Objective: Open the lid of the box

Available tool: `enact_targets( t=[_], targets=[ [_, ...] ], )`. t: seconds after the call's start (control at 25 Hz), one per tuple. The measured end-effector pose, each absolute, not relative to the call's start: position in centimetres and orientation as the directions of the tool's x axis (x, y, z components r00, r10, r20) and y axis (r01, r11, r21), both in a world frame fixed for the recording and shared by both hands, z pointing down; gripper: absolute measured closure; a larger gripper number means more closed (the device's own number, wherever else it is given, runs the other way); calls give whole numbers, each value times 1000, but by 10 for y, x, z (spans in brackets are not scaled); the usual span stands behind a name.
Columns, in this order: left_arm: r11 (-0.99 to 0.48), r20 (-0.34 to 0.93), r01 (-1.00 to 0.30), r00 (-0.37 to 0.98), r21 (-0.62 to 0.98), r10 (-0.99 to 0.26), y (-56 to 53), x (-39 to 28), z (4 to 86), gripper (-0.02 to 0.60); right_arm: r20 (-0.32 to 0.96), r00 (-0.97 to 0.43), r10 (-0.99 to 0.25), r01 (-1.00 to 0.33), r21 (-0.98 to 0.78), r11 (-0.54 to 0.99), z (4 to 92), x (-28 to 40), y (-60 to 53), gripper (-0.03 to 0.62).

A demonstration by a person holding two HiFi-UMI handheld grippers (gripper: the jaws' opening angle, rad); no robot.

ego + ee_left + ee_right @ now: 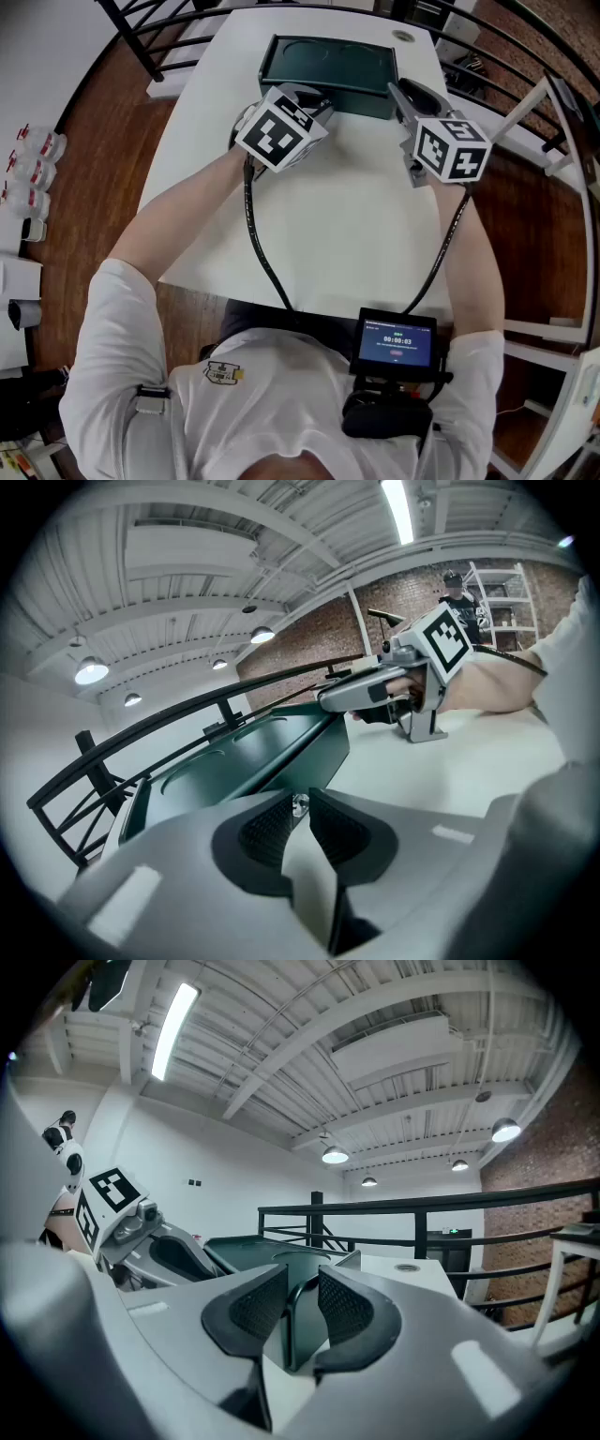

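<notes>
Both forearms are extended forward, the left forearm (178, 220) angled inward. The left gripper (314, 97) is tipped downward, its jaws drawn close on a small metal piece (298, 805). The right gripper (398, 89) is held near level, jaws spread wide, with the box (328, 61) corner between them, unpressed.

Your white table (309, 234) | dark green box (328, 61) lies at its 12 o'clock edge | small round disc (403, 37) at 1 o'clock, just beside it

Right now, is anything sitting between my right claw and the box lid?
Nothing visible does. The right claw is already at the green box, with the box's near corner edge standing between its open jaws. The left claw is further along the front edge, not in its way.
</notes>
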State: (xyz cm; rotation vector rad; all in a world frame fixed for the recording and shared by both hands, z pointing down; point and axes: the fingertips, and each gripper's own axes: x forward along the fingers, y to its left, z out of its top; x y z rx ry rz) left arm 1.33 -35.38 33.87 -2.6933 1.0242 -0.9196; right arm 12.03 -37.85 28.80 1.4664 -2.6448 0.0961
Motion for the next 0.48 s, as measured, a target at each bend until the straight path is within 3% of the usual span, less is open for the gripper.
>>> enact_targets(
  t=[0.48],
  targets=[
    [-807,524,-516,620,-289,-584,-277,2,337,526,199,-547,-813,-834,-50,549,293,124,-375,514]
  ],
)
